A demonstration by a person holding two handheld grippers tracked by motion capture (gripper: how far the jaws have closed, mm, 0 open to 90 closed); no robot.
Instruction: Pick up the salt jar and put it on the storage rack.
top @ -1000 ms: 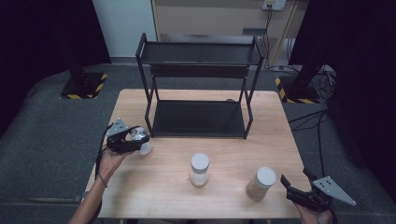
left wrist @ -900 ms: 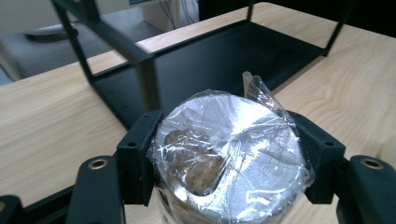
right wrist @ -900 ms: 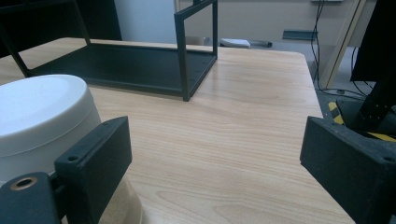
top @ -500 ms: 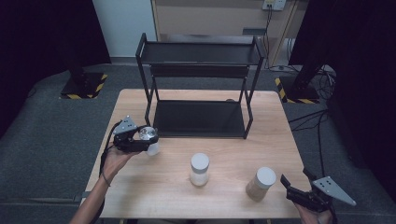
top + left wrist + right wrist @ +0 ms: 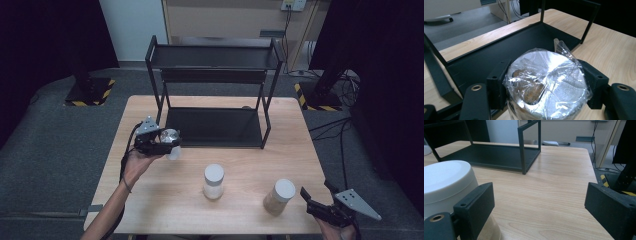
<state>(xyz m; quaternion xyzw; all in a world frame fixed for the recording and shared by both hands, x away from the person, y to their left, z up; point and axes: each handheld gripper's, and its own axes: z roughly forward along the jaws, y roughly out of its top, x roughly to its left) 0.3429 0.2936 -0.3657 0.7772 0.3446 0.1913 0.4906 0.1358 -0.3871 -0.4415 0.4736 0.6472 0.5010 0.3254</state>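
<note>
**Wrapped jar held beside the black rack**

A wooden table (image 5: 165,200) stands on grey floor, bearing a black two-tier rack (image 5: 215,90). The left gripper (image 5: 167,143) is clamped on a film-covered jar (image 5: 546,82), held just beside the rack's lower shelf. The right gripper (image 5: 320,200) is spread apart beside a tan white-lidded jar (image 5: 279,196). Another white-lidded jar (image 5: 214,181) is seen mid-table.

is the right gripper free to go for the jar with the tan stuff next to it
Probably yes. The right gripper is open and holds nothing, and the tan-filled jar stands right beside it on the table, just off one of its jaws, with nothing between them. It would need a small sideways shift to straddle the jar.
</note>
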